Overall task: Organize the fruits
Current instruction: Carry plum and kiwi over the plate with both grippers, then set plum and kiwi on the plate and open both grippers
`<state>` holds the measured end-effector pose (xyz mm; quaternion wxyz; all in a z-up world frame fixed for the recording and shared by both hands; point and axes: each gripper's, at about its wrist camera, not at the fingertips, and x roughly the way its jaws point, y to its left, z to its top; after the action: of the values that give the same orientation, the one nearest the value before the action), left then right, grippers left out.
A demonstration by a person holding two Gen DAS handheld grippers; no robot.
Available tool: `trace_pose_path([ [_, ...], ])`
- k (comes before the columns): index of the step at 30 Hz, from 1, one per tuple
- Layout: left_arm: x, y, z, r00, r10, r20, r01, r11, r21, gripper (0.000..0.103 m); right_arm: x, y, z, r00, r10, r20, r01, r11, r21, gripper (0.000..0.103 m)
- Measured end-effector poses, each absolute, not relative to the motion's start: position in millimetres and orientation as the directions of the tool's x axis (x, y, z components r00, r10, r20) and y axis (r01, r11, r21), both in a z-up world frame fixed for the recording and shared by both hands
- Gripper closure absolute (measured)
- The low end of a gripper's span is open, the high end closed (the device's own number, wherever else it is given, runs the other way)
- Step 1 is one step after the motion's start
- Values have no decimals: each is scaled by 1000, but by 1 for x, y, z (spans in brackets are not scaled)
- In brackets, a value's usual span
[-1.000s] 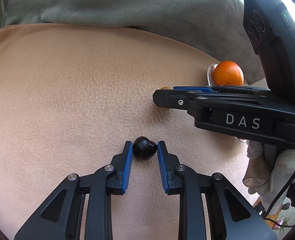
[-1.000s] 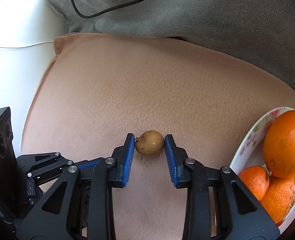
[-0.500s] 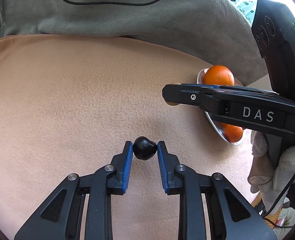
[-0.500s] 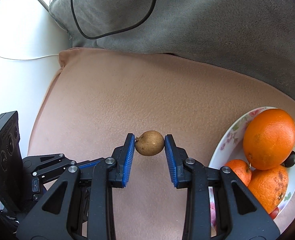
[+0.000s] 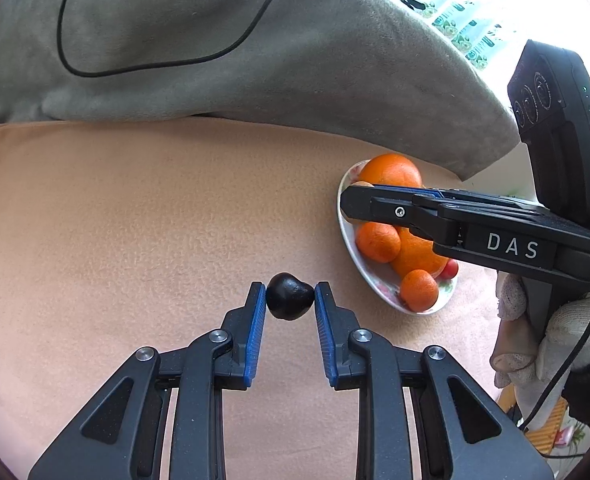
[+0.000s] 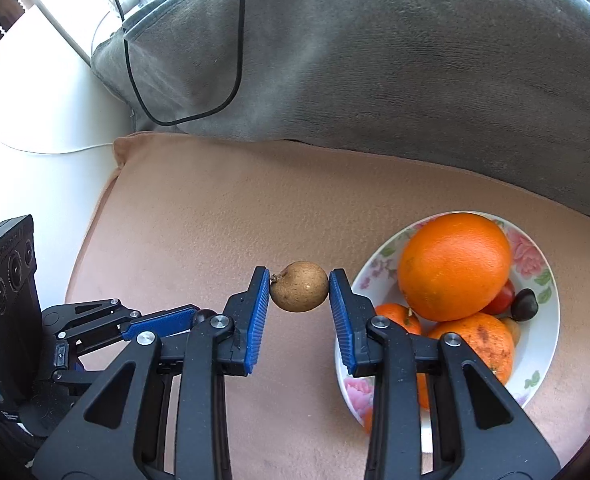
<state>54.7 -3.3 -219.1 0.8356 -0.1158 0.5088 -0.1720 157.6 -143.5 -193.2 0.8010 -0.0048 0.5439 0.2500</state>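
Two claws were both busy at this point. Left claw (image 5: 290,295) had its blue pads pinching a small dark fruit (image 5: 289,297), glossy and almost black, held up over the tan blanket (image 5: 135,220). Right claw (image 6: 299,286) was clamped on a little brown fruit (image 6: 299,286) with a stubby stem end pointing at the left pad, also held clear of the blanket and just left of the bowl. That flowery white bowl (image 6: 543,332) sat on the blanket to the right, loaded with a big orange (image 6: 454,265) on top, smaller oranges under it, something red and another dark fruit (image 6: 524,304) tucked at the far side. Behind it all was a grey blanket (image 6: 375,72) with a black cable (image 6: 237,60) looped across it. A white glove (image 5: 551,344) gripped the right claw's handle.
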Motion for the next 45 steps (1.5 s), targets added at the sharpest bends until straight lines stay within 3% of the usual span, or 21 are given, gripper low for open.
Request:
trace_pose_path([
  [25,76,-87,-198,402,-472,-785,311,876,-368,80,165,-285,-174,380,313,-870,-244,942,232,71],
  [45,75,-140,-194,383,-498,-778,367,855,-367,80,188,-308,-191,354,341,-871,-263,930,257,71],
])
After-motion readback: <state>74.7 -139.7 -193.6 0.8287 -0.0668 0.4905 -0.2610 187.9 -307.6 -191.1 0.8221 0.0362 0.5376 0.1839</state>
